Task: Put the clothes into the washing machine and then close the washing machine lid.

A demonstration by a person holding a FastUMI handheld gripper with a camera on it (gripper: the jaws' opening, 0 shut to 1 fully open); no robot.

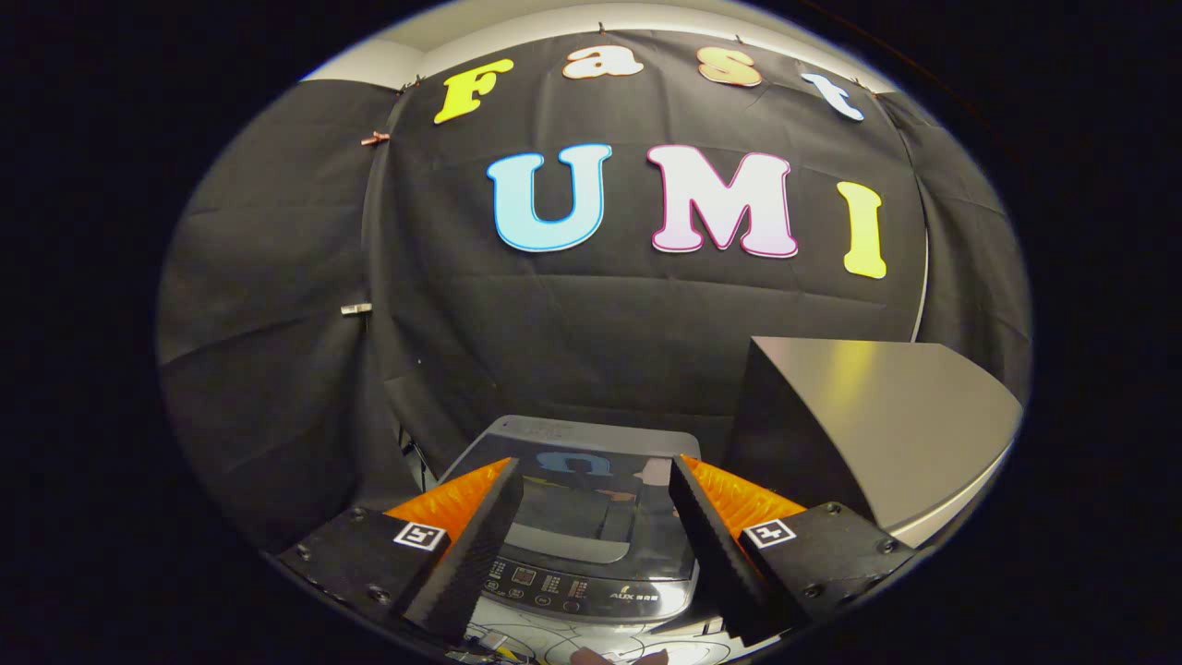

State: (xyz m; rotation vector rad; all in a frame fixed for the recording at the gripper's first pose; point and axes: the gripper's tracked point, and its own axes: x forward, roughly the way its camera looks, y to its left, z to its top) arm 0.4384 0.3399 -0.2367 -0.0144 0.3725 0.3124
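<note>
Two fingers of the gripper stand wide apart with nothing held between them, each finger block carrying a small square marker on its top face. Below and between the fingers sits the washing machine — seen from above, its lid down flat and closed, the glossy dark panel reflecting the booth. Nearest the fingers' base is the machine's control panel, a strip of small buttons and indicators; markings too small to make out. Some wires and a pale patterned surface show at the very bottom beneath the panel, unclear what they are. No part of the fingers touches the machine; they hover above it. Just beyond the right finger stands a grey table with a dark side face, its top higher than the machine lid. Behind everything hangs the black cloth wall — creased, pinned with a few clips along its seam. Clothes cannot be made out anywhere on the machine or table.
</note>
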